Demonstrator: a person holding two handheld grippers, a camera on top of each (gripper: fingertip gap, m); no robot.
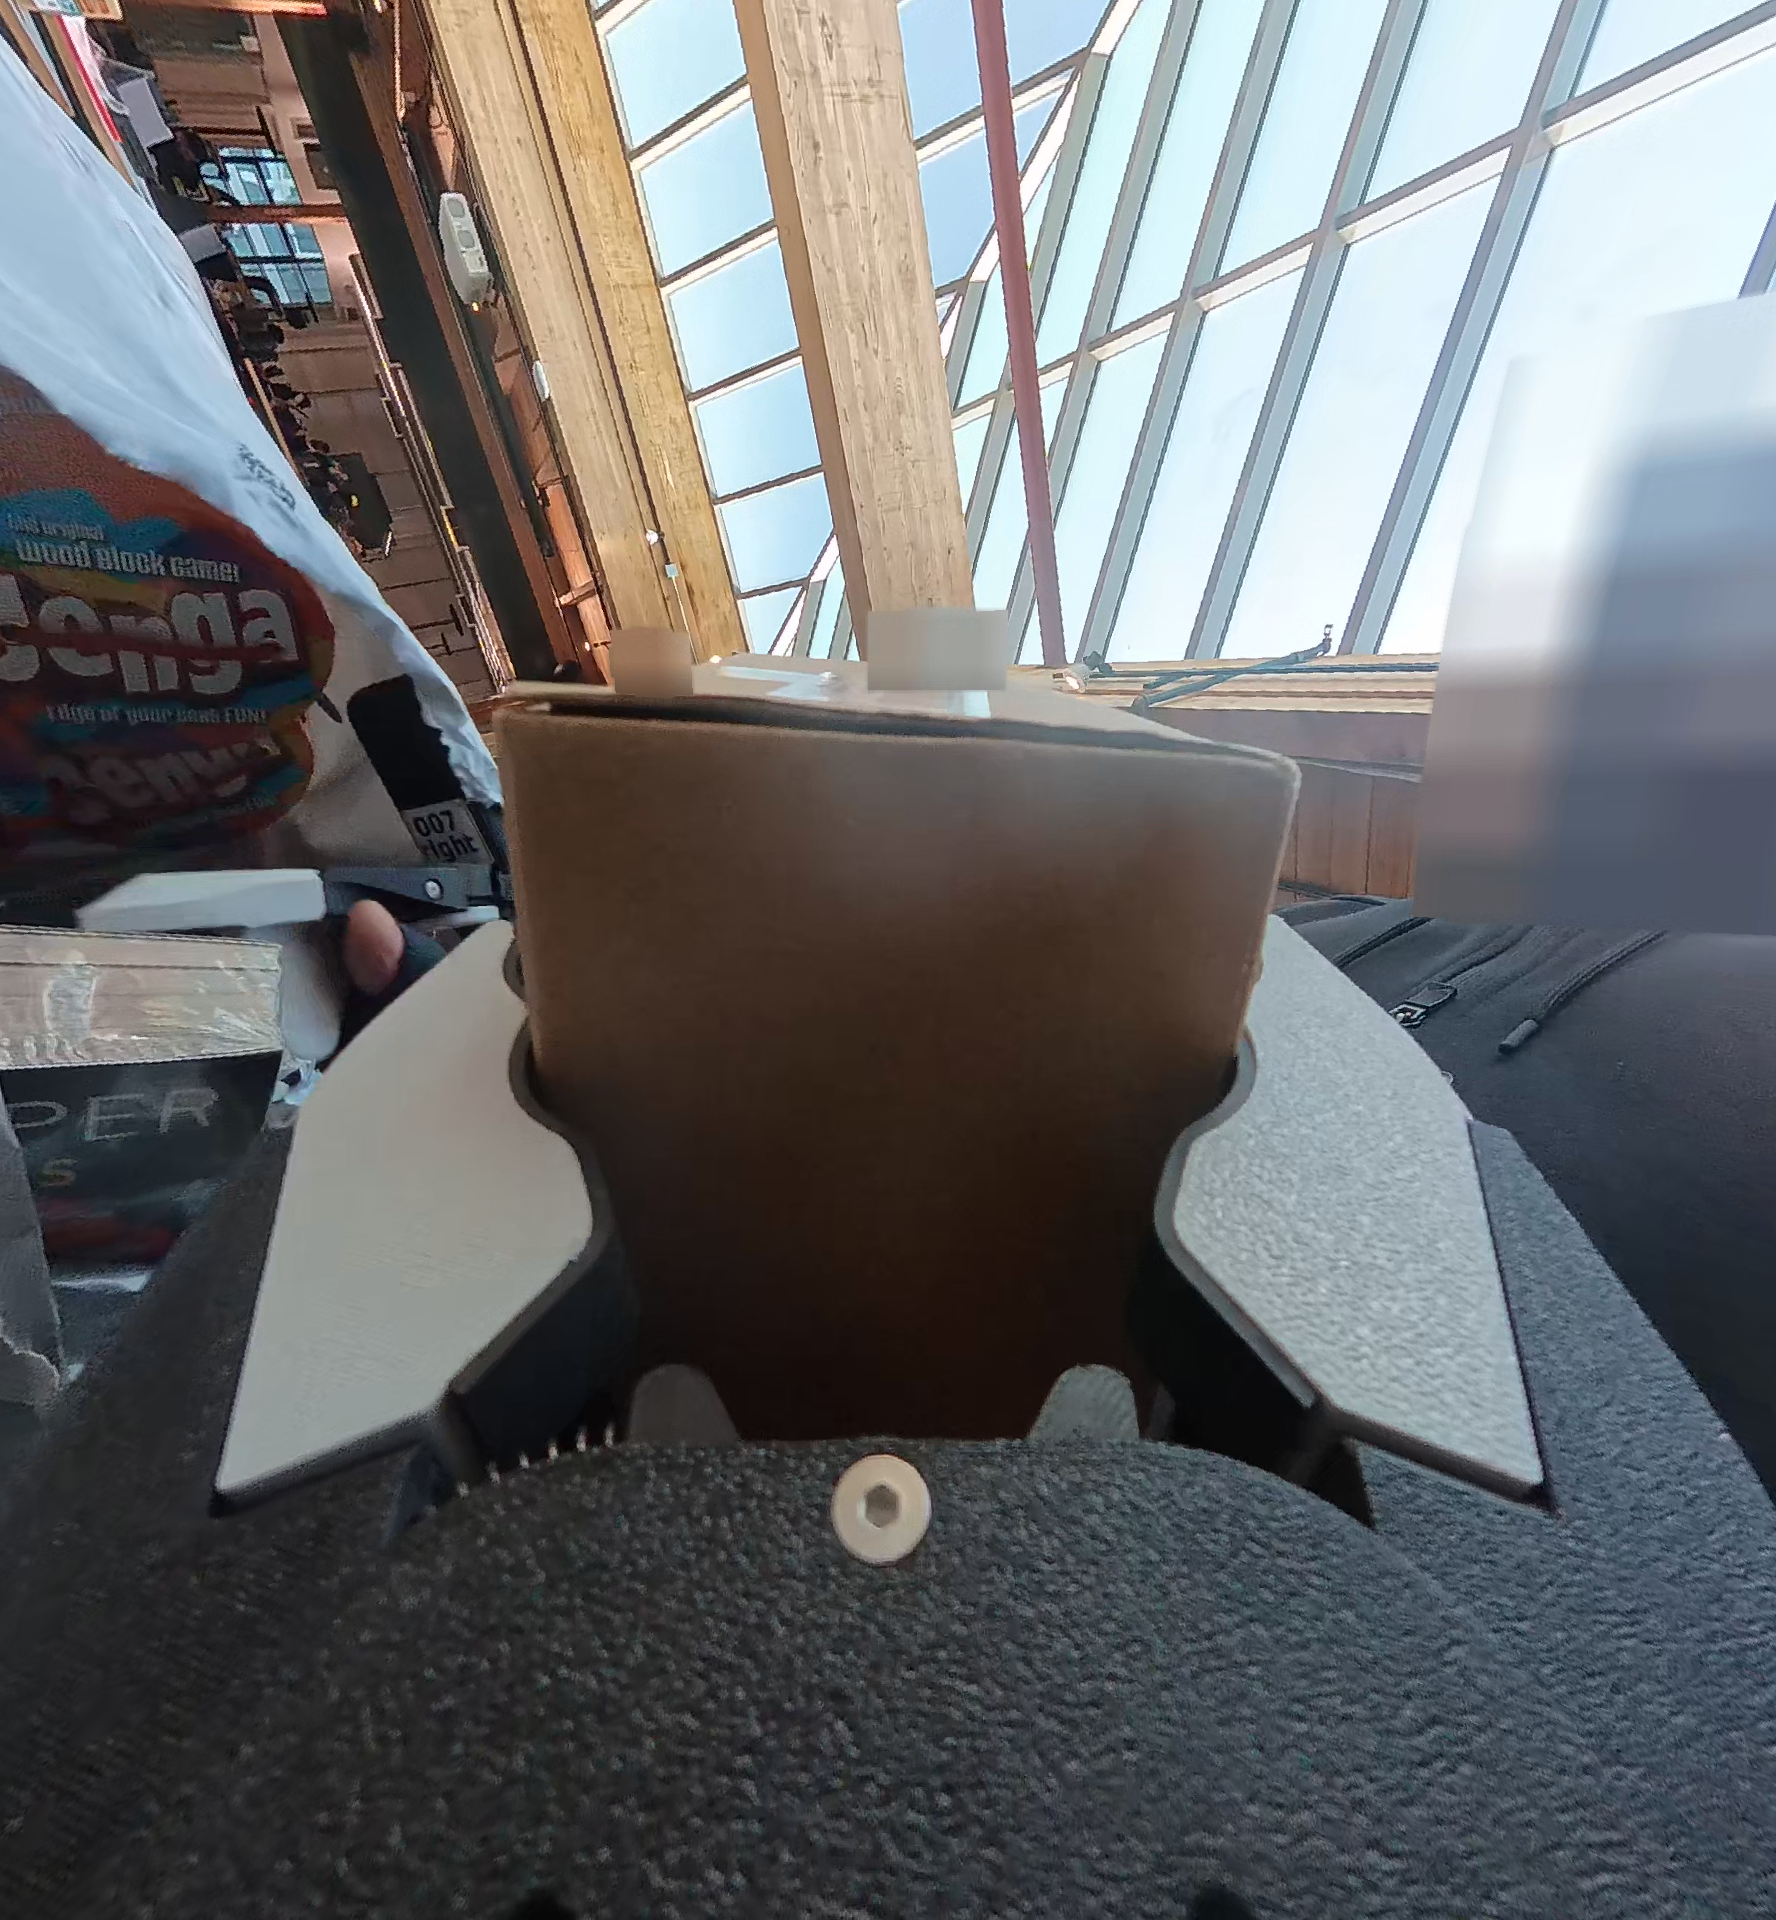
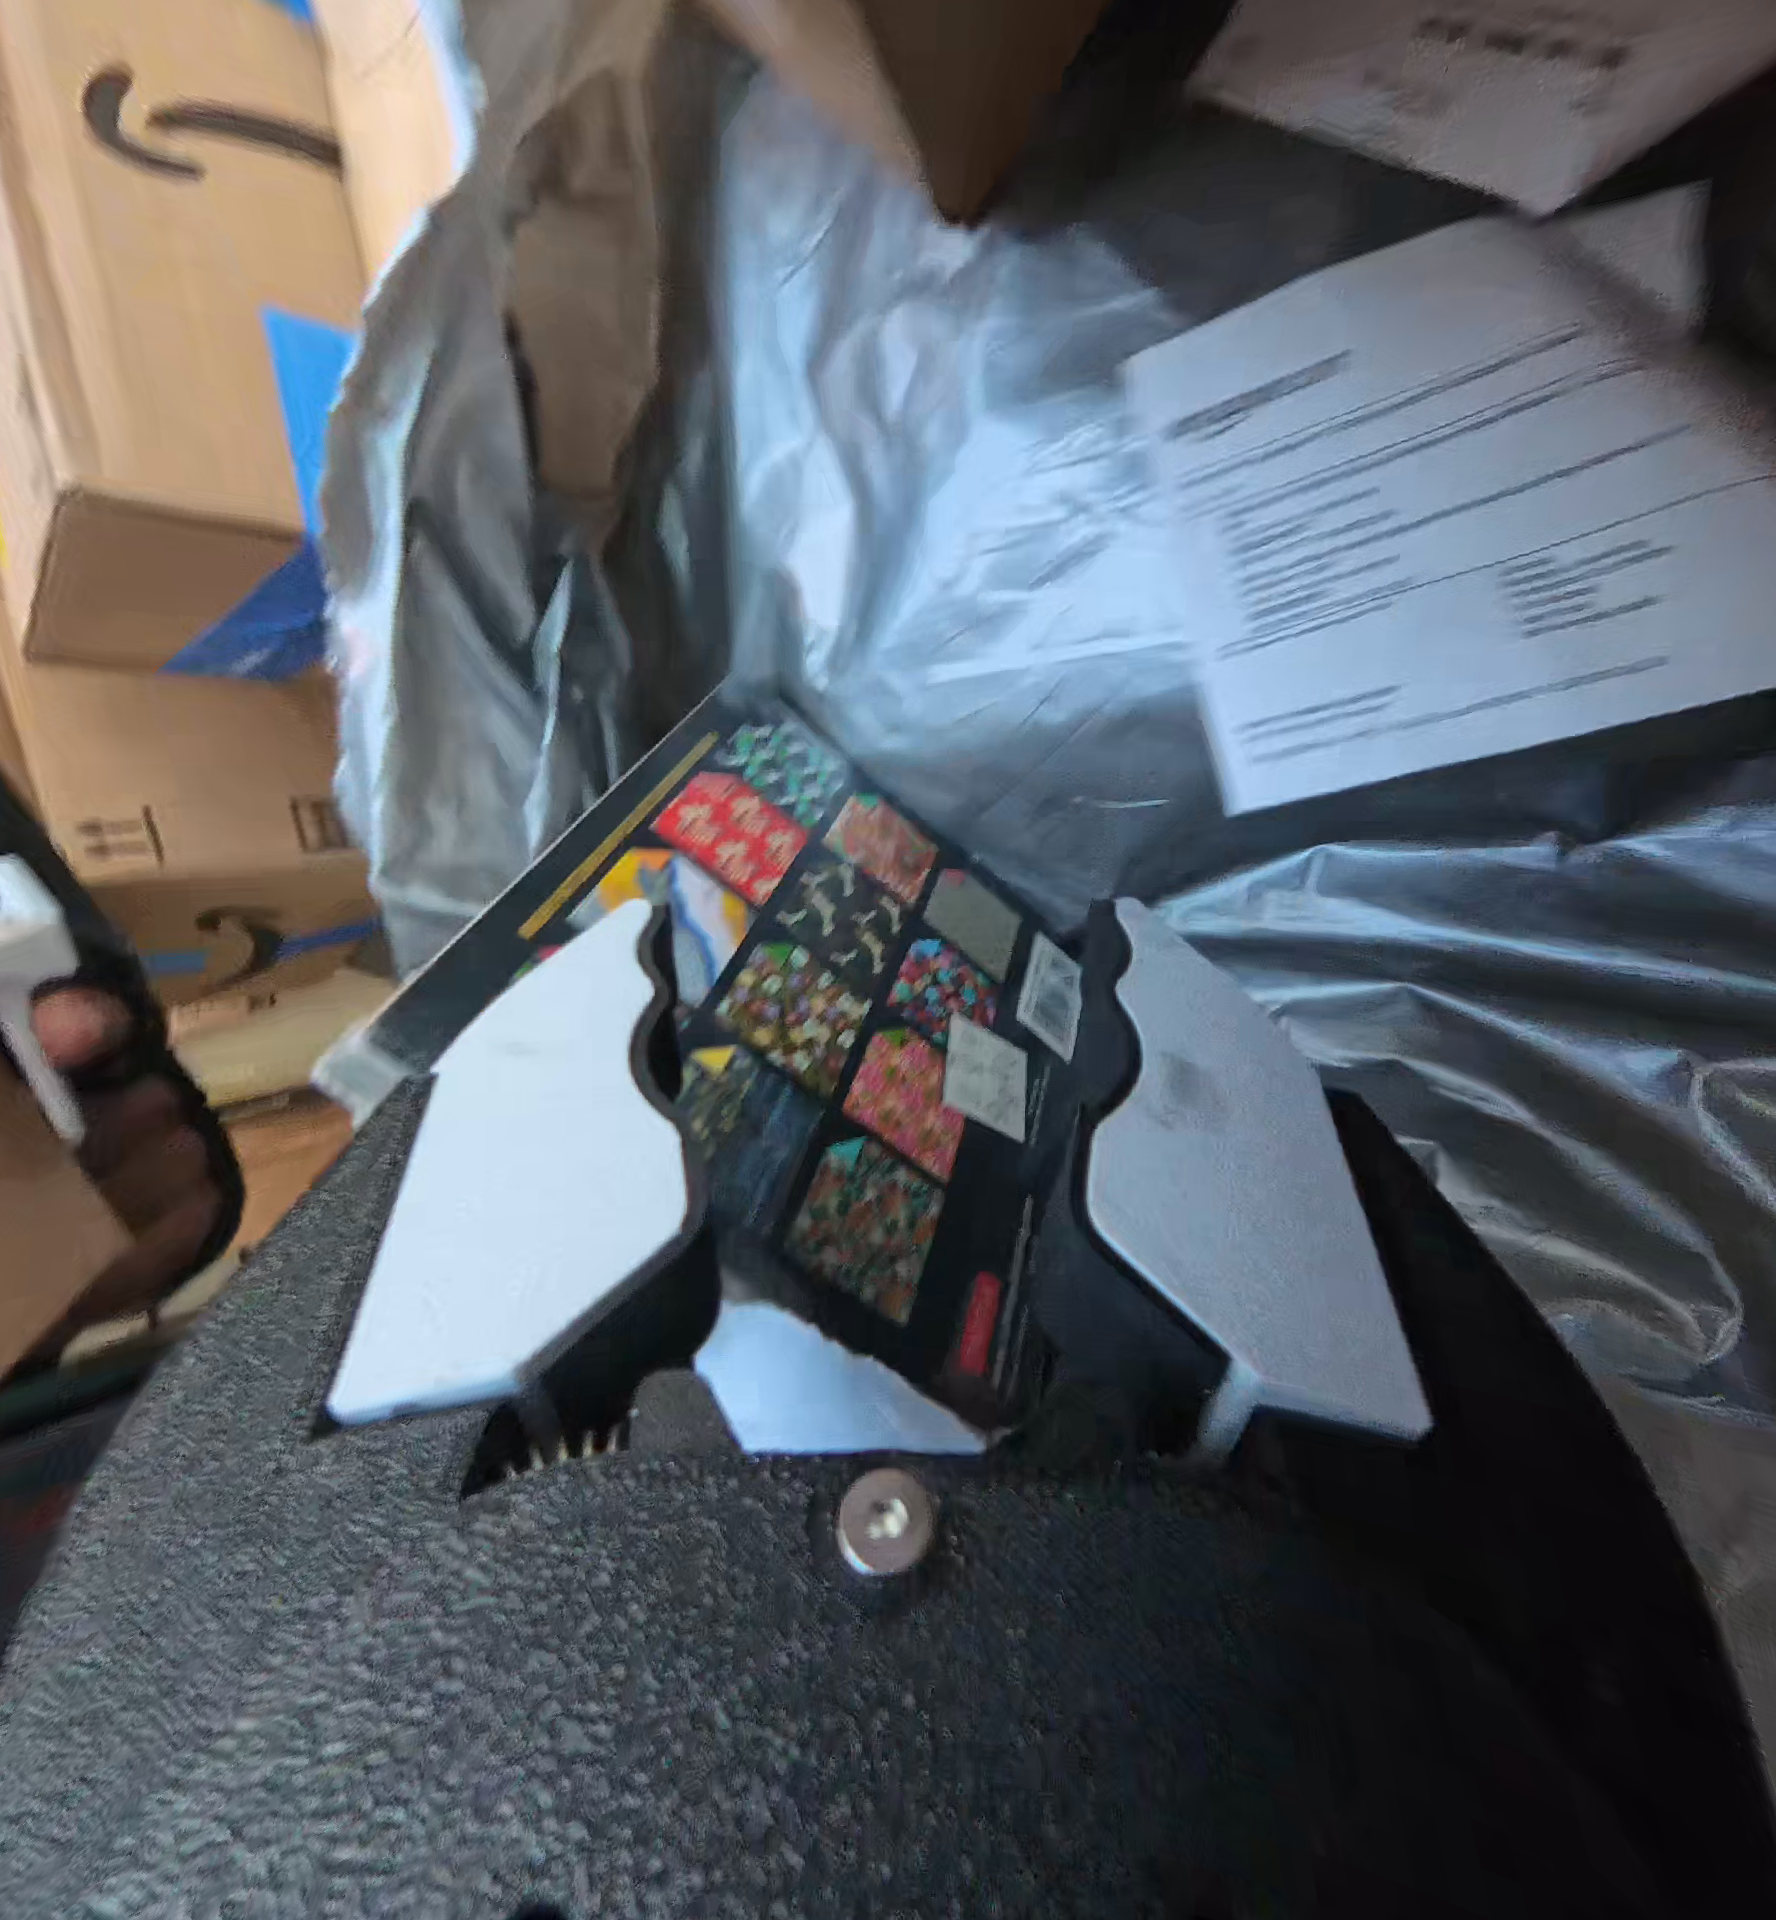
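My left gripper is shut on a plain brown cardboard box, which stands upright between its white fingers and fills the middle of the left wrist view. My right gripper is shut on a flat black pack printed with small coloured pattern squares. The pack is tilted, and its far end lies against a crumpled grey plastic mailer bag. The same pack and a white finger of the right gripper show at the left of the left wrist view.
A colourful block-game box in a white plastic bag stands at the far left. A white printed label lies on the grey bag. Stacked cardboard boxes stand to the left. A person in black clothing is close on the right.
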